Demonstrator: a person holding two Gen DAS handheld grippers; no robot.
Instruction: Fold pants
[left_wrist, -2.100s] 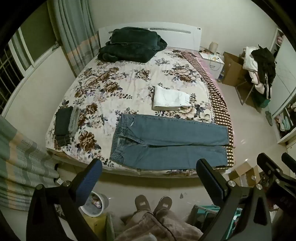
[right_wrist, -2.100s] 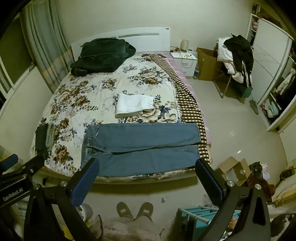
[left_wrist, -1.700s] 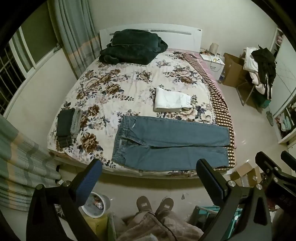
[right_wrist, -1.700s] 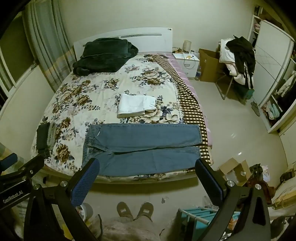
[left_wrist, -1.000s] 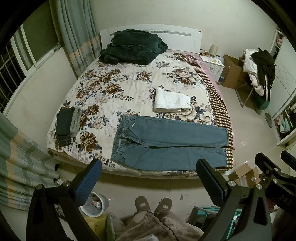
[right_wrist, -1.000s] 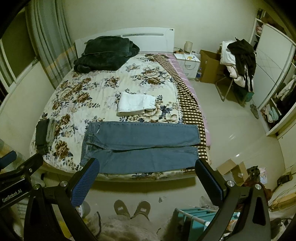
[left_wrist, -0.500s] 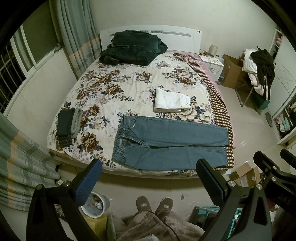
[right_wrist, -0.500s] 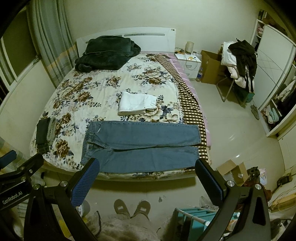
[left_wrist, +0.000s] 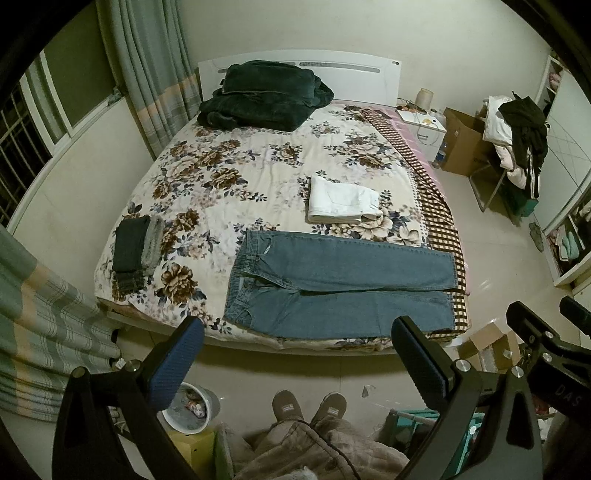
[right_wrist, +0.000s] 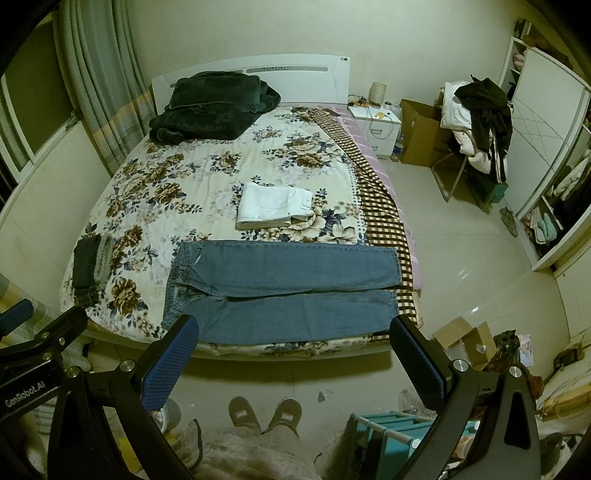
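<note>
Blue jeans (left_wrist: 340, 288) lie flat on the near edge of the floral bed (left_wrist: 229, 177), waistband to the left, legs side by side running right. They also show in the right wrist view (right_wrist: 284, 291). My left gripper (left_wrist: 295, 350) is open and empty, held well back from the bed above the floor. My right gripper (right_wrist: 291, 350) is open and empty too, held back the same way. Its frame shows at the right edge of the left wrist view.
Folded white pants (left_wrist: 341, 201) lie mid-bed. A folded dark garment (left_wrist: 135, 251) sits at the left edge, a dark green blanket (left_wrist: 262, 98) at the headboard. A bin (left_wrist: 188, 408), cardboard box (right_wrist: 461, 339) and teal rack (right_wrist: 388, 424) stand on the floor by my feet (right_wrist: 264, 411).
Both views drifted slightly; the grippers stay open and back from the bed. The jeans have not moved.
</note>
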